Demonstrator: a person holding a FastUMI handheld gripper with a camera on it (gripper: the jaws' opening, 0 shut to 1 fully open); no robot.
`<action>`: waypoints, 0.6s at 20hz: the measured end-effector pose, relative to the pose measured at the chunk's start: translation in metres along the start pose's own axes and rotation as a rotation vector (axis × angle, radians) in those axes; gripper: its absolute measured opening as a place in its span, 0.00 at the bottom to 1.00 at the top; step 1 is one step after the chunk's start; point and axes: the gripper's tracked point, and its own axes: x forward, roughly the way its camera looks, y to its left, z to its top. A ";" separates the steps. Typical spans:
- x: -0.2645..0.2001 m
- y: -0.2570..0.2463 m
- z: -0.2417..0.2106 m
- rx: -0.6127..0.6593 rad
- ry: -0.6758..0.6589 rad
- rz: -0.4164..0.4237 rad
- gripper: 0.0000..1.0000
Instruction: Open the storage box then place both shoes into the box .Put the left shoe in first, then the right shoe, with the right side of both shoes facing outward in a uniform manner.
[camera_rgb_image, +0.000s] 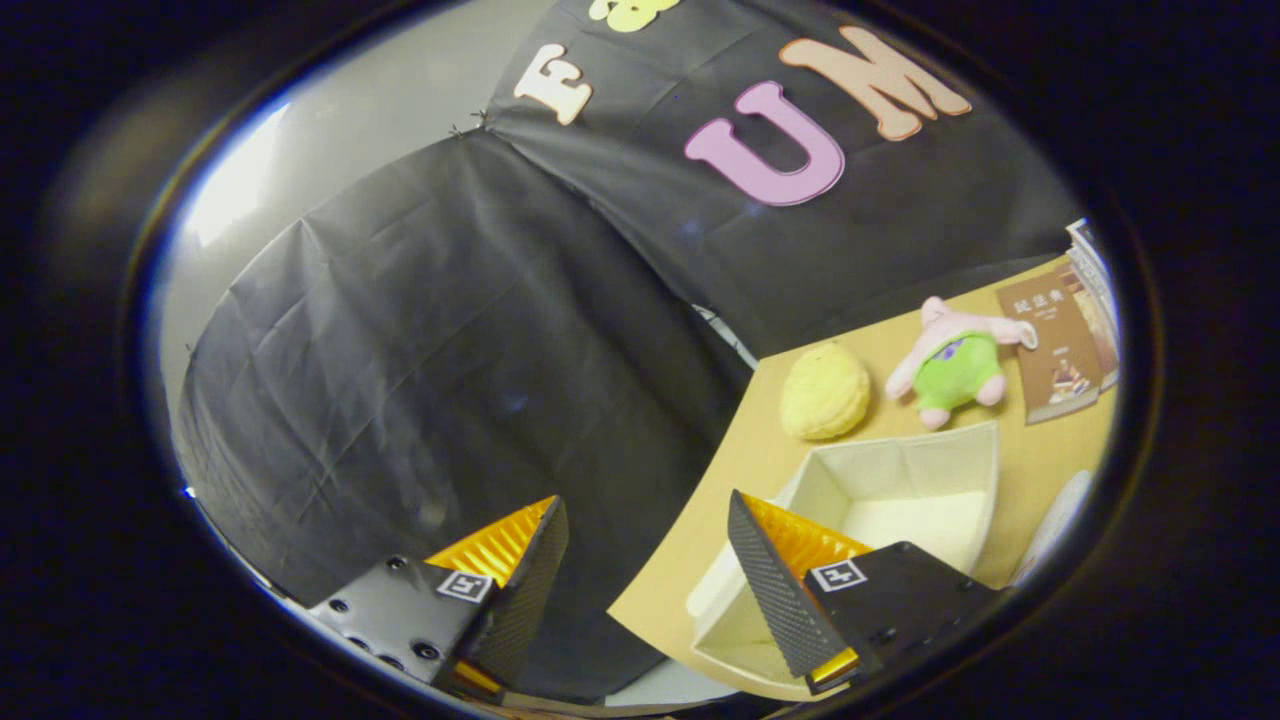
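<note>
In the gripper view, much of the scene ahead is the black cloth wall of the booth, with a pale wall above it. The bench, a tan surface, shows as a tilted wedge beside and beyond the right finger, its near edge running diagonally against the cloth.

The storage box, a pale fabric box, stands open on the bench with its inside bare as far as can be seen; the right finger covers its near corner, so part of the rim and floor is hidden. A pale curved thing sits just past the box's far side, cut off by the lens; what it is cannot be told. No shoe can be made out with certainty.

The tool is rolled well to one side, so the bench looks steeply slanted. Its fingers stand wide apart with nothing between them: the left finger is over the cloth, the right finger over the box's near corner.

Beyond the box lie a yellow plush ball, near the bench's edge, and a pink and green plush toy just beside it. A brown book lies past the toy, and a stack of printed matter is cut off behind it. Open bench runs between the box and the diagonal edge.
</note>
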 end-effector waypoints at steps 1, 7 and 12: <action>-0.011 -0.014 0.007 -0.011 -0.019 -0.031 0.99; -0.092 -0.124 0.026 -0.155 -0.065 -0.269 1.00; -0.145 -0.187 0.025 -0.140 -0.052 -0.354 1.00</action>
